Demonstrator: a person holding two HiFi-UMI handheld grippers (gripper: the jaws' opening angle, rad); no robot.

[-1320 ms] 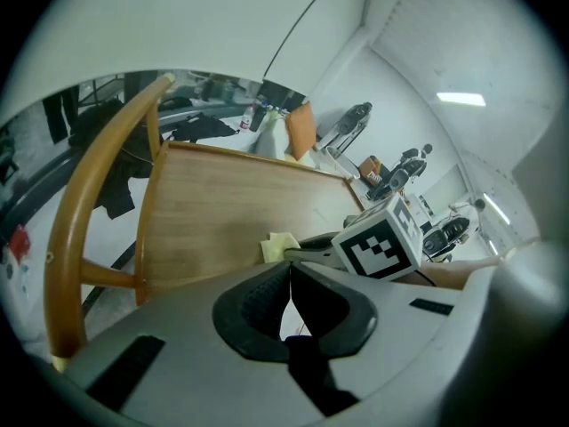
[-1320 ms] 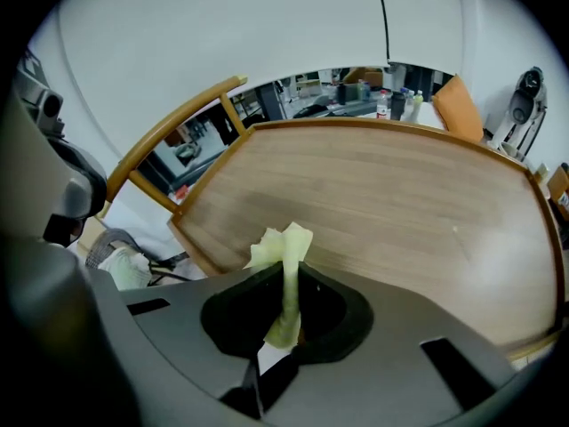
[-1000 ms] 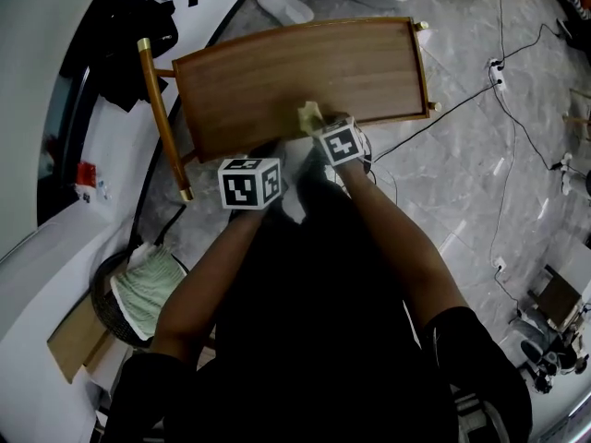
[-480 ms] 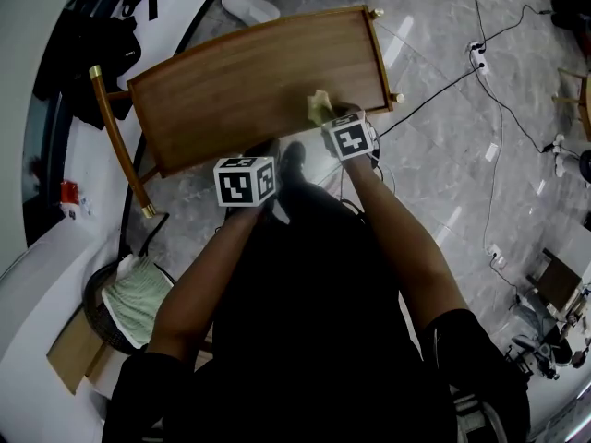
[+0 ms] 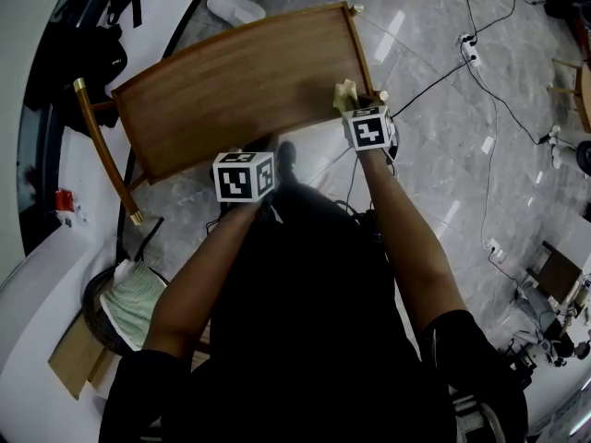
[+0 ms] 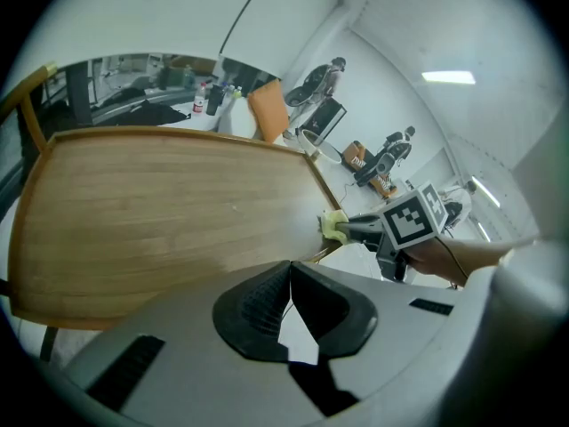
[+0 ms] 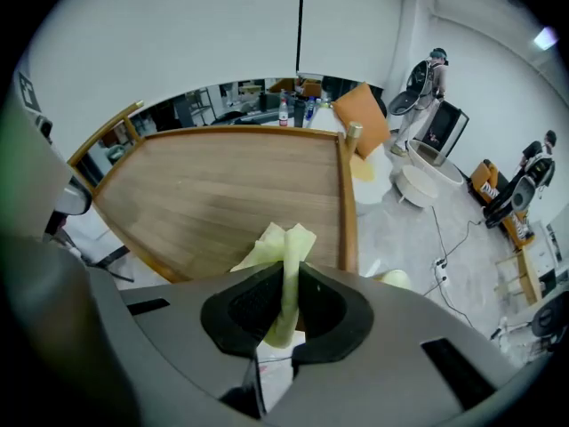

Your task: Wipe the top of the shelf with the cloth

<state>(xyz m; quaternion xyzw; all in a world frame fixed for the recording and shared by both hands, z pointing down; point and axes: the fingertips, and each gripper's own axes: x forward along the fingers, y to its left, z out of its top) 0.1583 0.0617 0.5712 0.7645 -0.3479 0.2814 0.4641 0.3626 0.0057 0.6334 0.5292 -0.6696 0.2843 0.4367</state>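
Grey floor (image 5: 443, 137) surrounds the shelf (image 5: 240, 90), where the right tool (image 7: 286, 301) pinches the cloth (image 7: 283, 243) at the top's near right corner, the left tool (image 6: 291, 278) closed and empty beside it; pushing farther right would likely snag the cloth on the rim.

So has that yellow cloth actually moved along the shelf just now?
Yes. The cloth has slid rightward along the near edge of the shelf, from around the middle to its right end.

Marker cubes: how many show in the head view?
2. One cube on the left gripper, off the shelf's near edge; another on the right gripper, at its right end.
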